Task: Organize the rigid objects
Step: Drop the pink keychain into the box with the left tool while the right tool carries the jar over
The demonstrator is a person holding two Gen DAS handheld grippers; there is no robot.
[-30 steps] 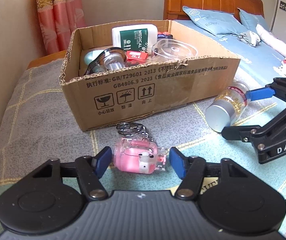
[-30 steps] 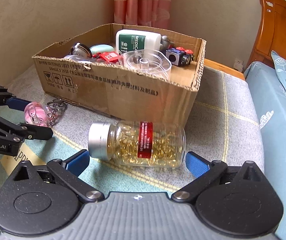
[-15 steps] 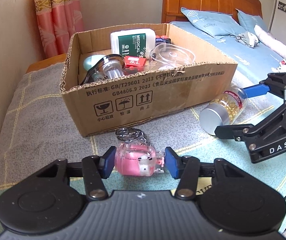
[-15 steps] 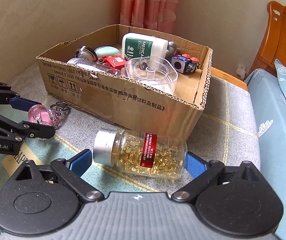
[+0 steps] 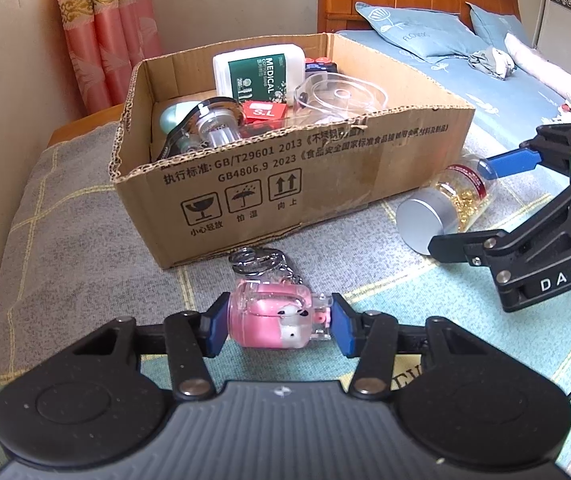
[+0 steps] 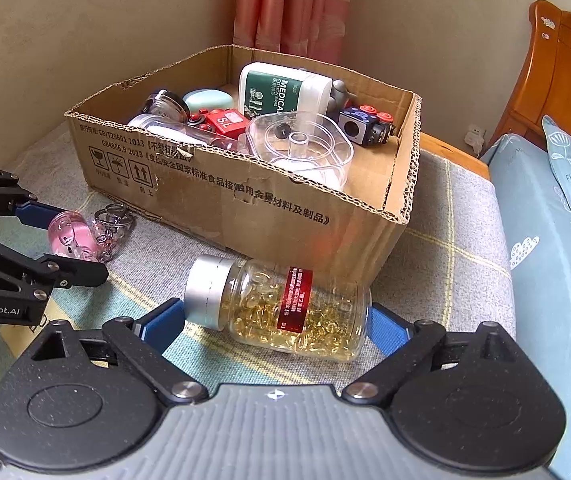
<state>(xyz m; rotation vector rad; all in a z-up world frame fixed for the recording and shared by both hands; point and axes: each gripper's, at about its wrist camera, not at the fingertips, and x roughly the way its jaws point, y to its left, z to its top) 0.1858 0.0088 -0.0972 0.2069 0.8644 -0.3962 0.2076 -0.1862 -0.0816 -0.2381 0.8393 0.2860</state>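
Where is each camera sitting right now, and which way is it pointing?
Left wrist: rides the left tongs, facing the cardboard box and headboard; its fingers clamp the pink keychain; the right tongs show at right.
Right wrist: rides the right tongs, facing the box and curtain corner; its fingers bracket the capsule bottle; the left tongs show at left.
Shared: box, keychain, bottle.

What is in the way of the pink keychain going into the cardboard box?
Only the cardboard box's own front wall, which stands between the pink keychain and the inside. The left gripper is clamped on the keychain and would probably have to lift it over that wall.
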